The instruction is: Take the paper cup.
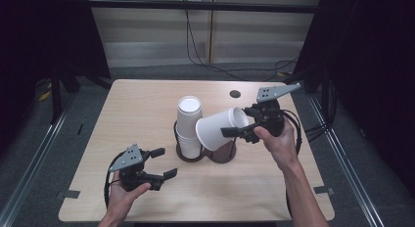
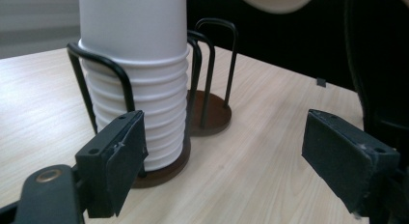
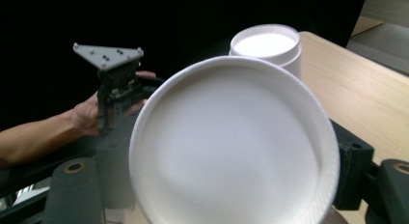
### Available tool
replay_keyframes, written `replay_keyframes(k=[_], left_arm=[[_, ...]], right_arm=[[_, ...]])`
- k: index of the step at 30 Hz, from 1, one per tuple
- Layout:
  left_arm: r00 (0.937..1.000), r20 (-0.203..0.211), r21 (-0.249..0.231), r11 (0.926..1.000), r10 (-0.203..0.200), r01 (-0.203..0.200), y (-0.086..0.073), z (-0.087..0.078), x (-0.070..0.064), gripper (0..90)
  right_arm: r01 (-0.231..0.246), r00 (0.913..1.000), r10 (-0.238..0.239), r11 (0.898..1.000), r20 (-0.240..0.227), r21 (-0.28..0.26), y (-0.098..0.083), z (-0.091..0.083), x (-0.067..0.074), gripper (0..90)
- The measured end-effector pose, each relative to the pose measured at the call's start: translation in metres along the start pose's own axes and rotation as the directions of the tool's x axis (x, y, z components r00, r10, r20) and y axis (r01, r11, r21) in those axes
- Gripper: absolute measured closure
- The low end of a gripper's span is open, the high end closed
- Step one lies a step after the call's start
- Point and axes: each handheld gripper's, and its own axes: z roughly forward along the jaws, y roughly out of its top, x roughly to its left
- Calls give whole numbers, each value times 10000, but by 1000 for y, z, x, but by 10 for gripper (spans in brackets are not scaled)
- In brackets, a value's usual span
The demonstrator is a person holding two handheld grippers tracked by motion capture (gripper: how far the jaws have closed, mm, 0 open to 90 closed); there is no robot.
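No brand, label or lettering can be read on anything here. The right gripper (image 1: 234, 132) pinches a single white paper cup (image 1: 221, 128) by its wall, tilted on its side above the empty wire cup holder (image 1: 224, 153), its bottom facing the gripper's camera. Just beside it, the stack of white paper cups (image 1: 189, 125) stands upright in the other wire holder (image 1: 190, 154), on a round brown base; the two bases touch. The left gripper (image 1: 164, 163) hangs near the table's front edge, jaws spread and empty, facing the stack. A dark round hole (image 1: 235, 94) marks the wooden table (image 1: 137, 109) behind the holders.
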Motion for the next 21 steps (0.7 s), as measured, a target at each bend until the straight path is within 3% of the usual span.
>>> replay_keyframes(k=[2, 5, 10, 21], left_arm=[[9996, 151, -17, 9997, 231, -231, 1, 0, -1, 156], [9996, 246, 5, 9999, 148, -148, 3, 1, -2, 156], [9975, 599, 47, 9993, 366, -370, 7, 2, -5, 157], [9857, 1292, 14, 9940, 1078, -1089, 15, 6, -16, 156]], right_arm=[[-18, 10000, 18, 10000, -86, 60, -7, 4, 1, 242], [-4, 9998, 6, 9999, -191, 104, -15, 8, 2, 242], [-50, 9993, 56, 9999, -366, 161, -30, 17, 3, 242], [-314, 9968, 350, 9983, -722, 496, -61, 33, 6, 242]])
